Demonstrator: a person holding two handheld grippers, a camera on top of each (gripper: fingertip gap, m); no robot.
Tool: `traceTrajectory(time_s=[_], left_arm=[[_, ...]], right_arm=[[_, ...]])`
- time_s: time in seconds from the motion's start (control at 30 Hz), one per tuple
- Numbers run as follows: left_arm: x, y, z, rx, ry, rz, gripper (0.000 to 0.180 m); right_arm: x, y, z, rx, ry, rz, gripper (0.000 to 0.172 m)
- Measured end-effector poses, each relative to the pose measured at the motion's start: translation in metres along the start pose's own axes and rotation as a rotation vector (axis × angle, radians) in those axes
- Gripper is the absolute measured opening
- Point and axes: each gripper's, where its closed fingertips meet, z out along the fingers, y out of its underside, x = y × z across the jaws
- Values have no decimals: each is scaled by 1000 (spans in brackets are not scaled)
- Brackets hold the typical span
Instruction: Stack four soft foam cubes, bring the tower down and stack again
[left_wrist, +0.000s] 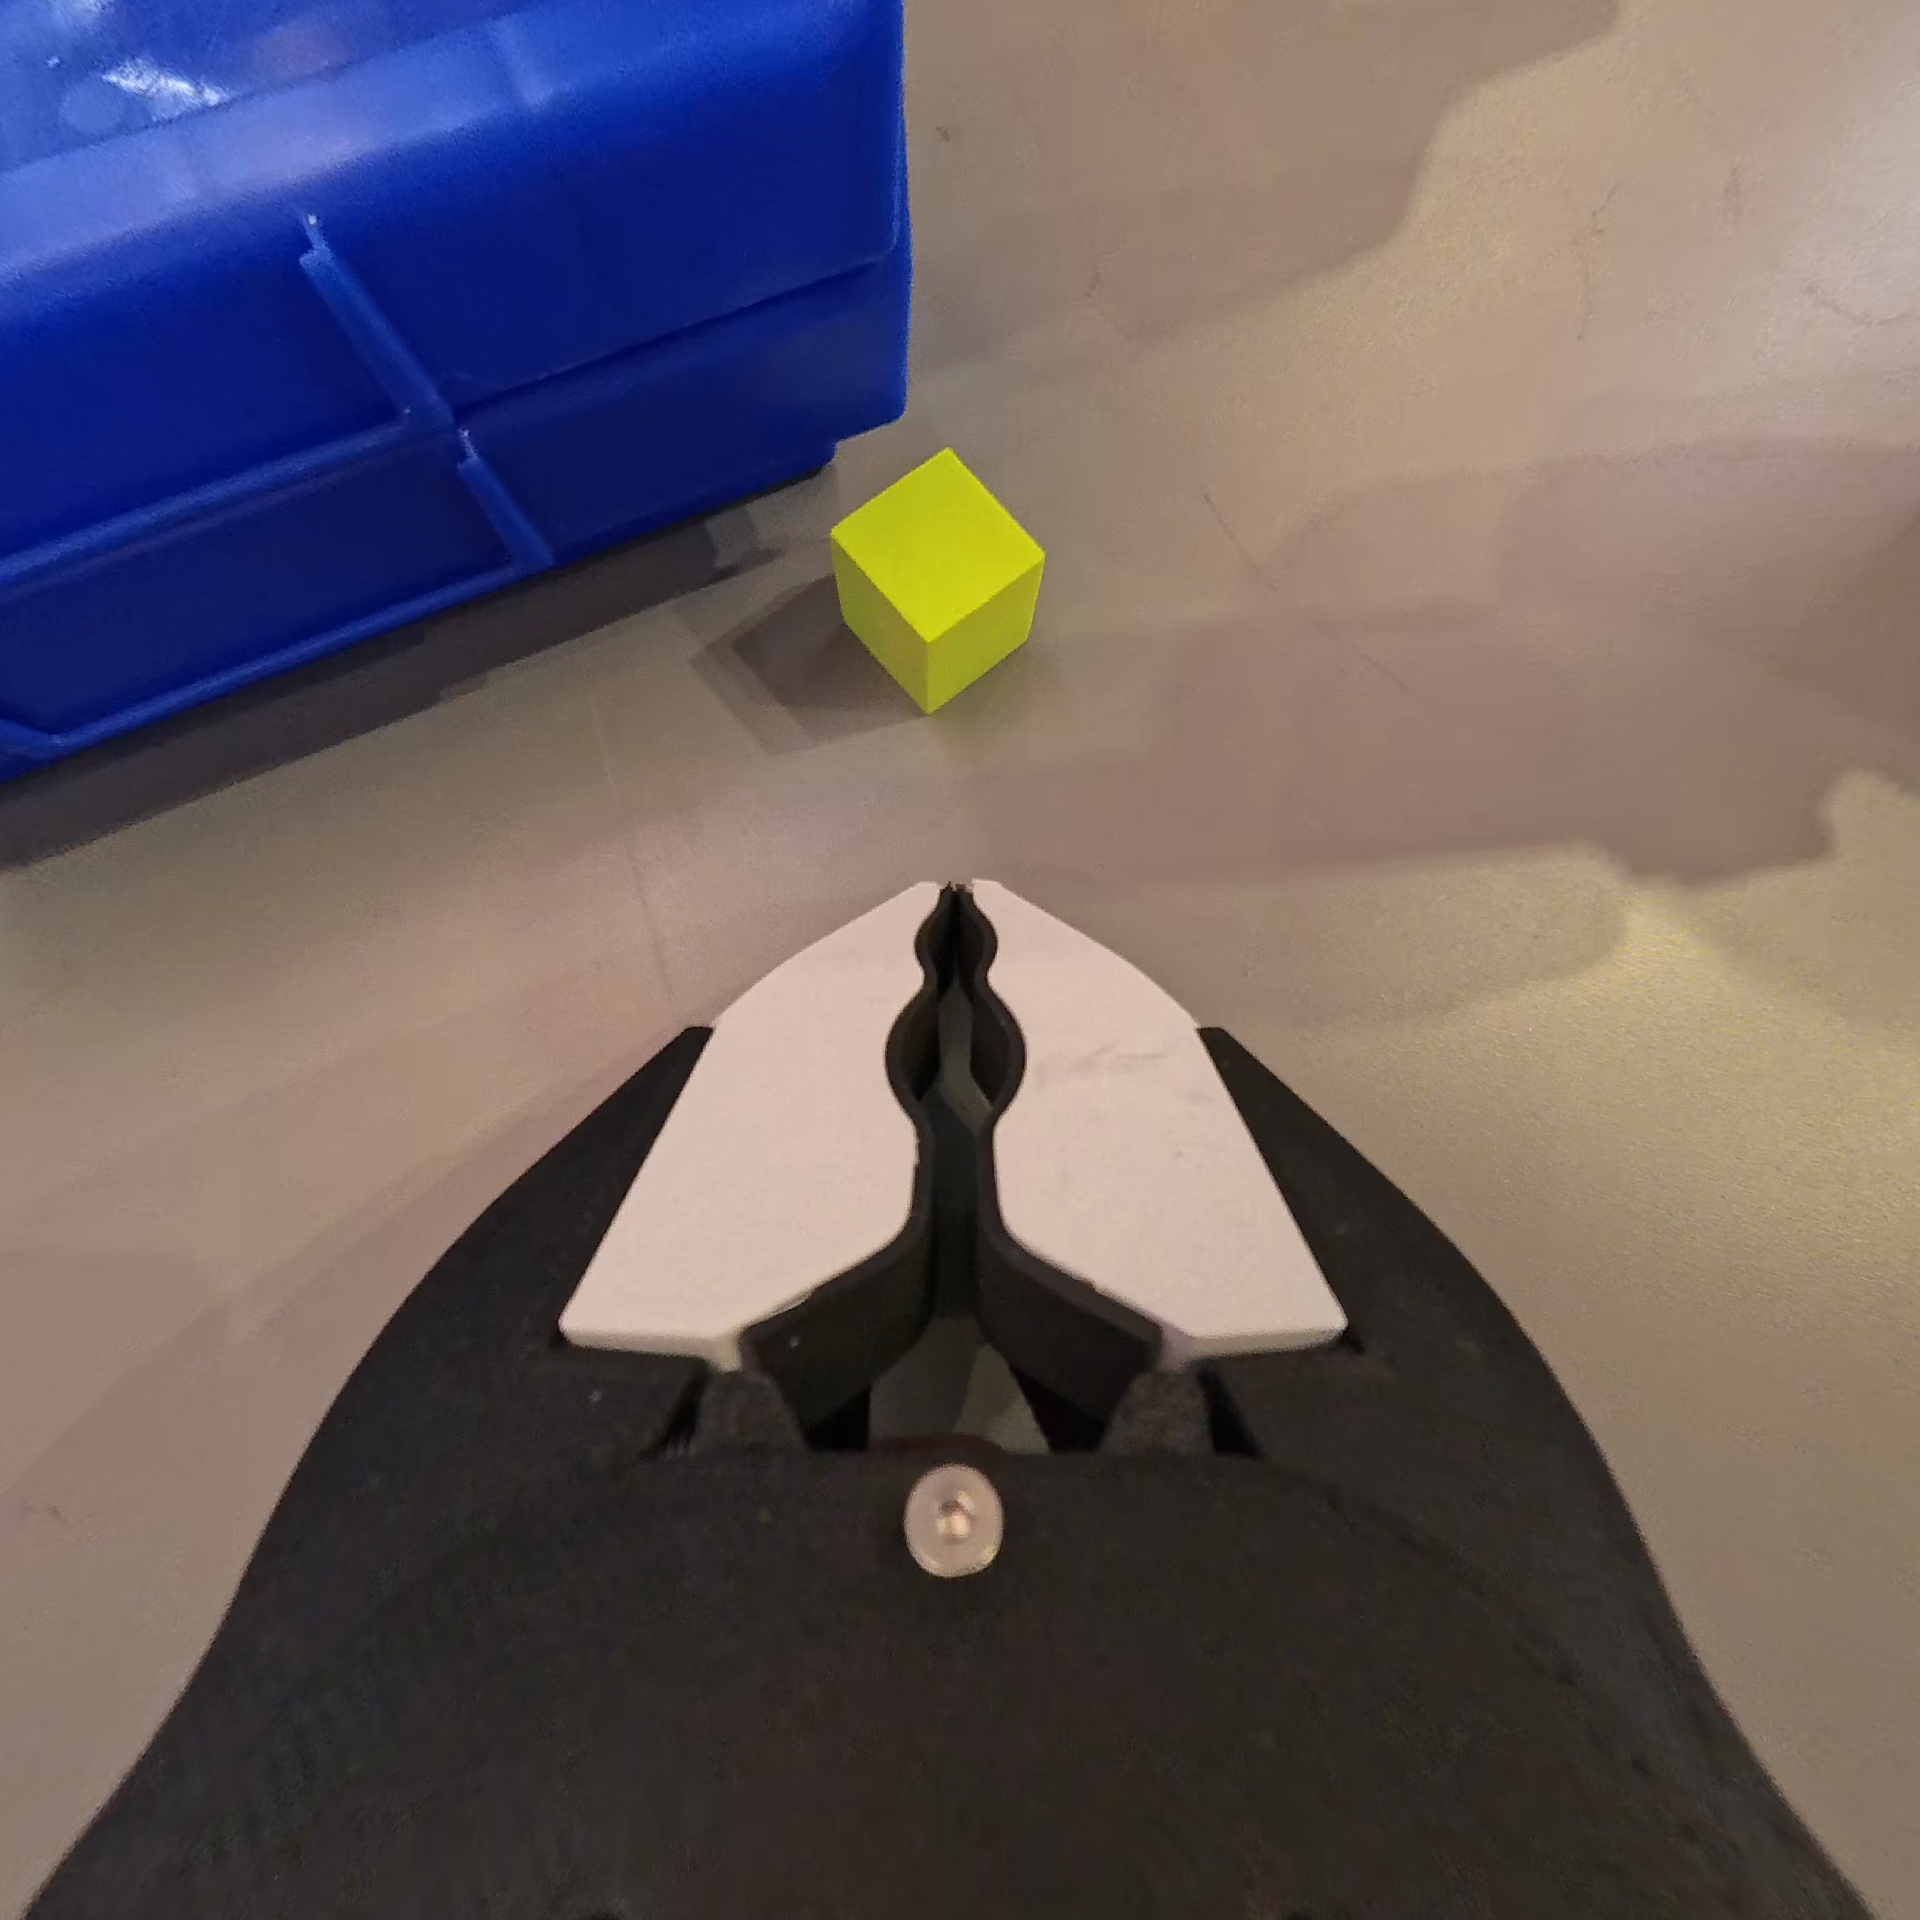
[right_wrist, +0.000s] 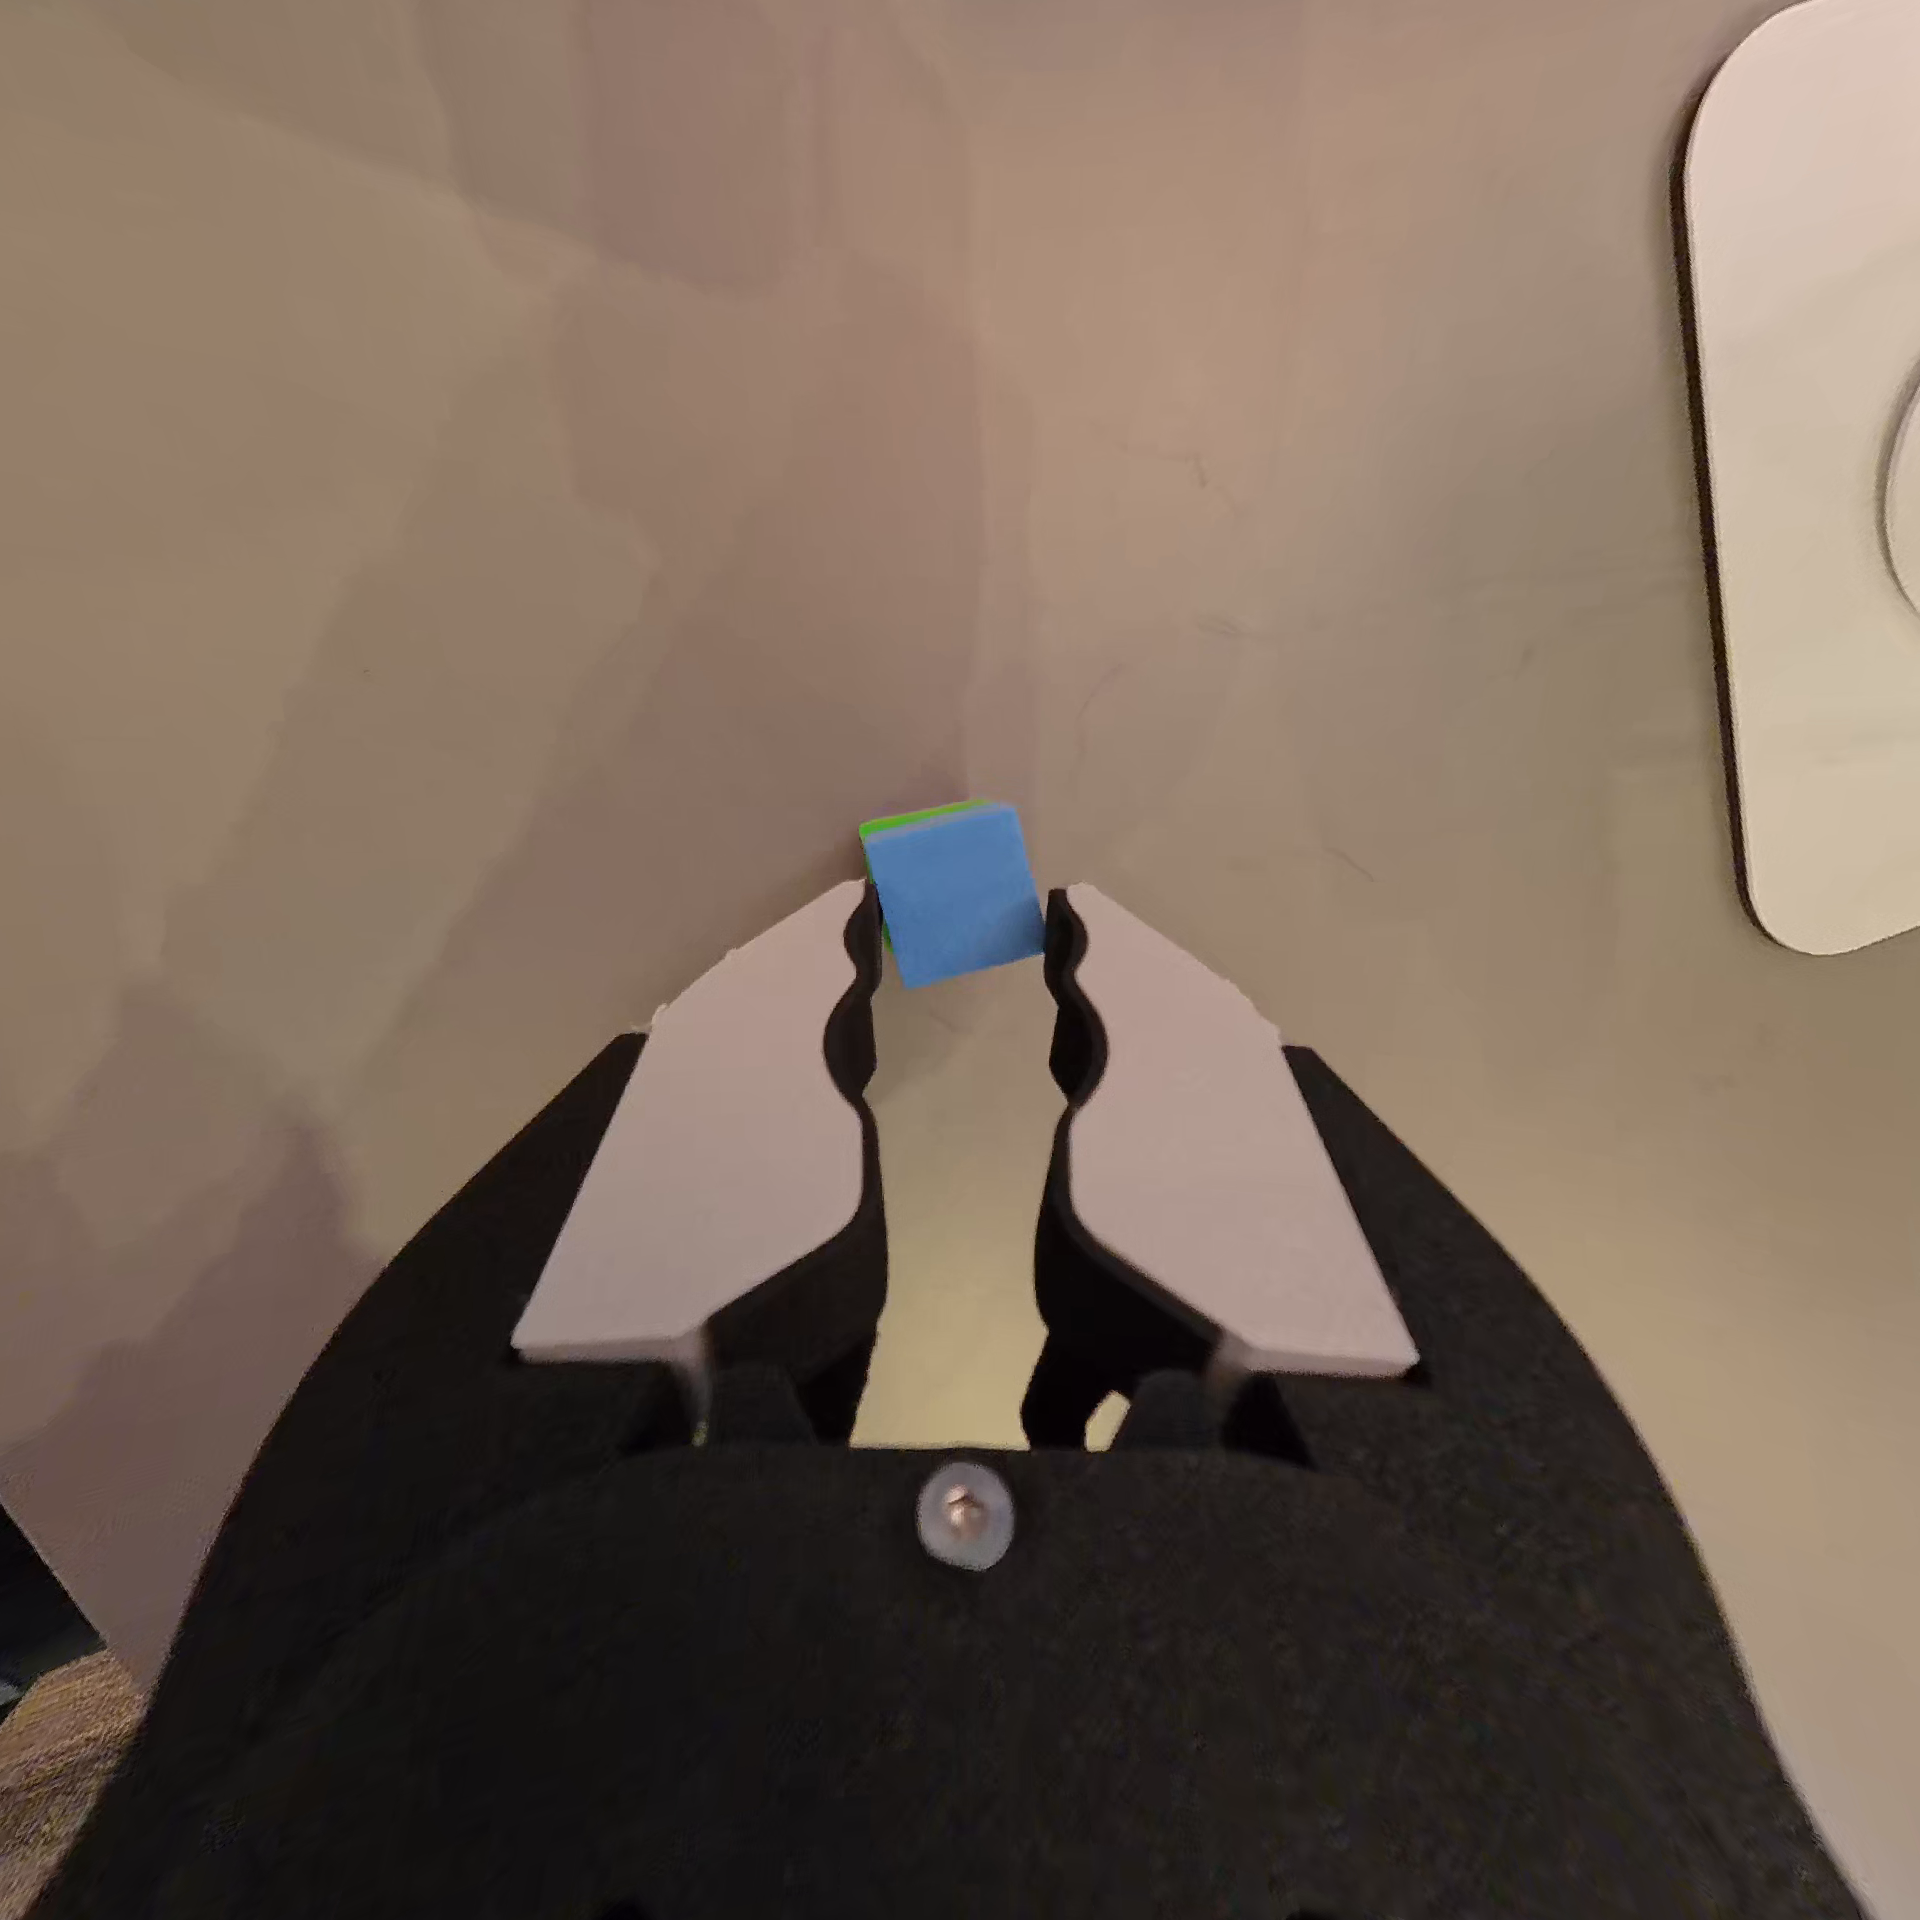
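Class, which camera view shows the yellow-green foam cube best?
The left wrist view: the yellow-green foam cube sits whole on the grey tabletop beside the blue plastic bin. The right wrist view does not show it.

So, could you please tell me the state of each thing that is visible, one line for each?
Left gripper: shut, holding nothing.
Right gripper: closed on the blue cube, pads touching its two sides.
Blue cube: held, sitting over a green cube.
Green cube: mostly hidden under the blue one.
Yellow cube: alone on the table, upright, beside the blue bin.
Blue bin: resting on the table.
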Motion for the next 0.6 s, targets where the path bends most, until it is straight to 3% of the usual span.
traceTrajectory(time_s=[0.6], left_arm=[[0, 0, 0, 0, -1, 1, 0]], right_arm=[[0, 0, 1, -18, 18, 7, 30]])
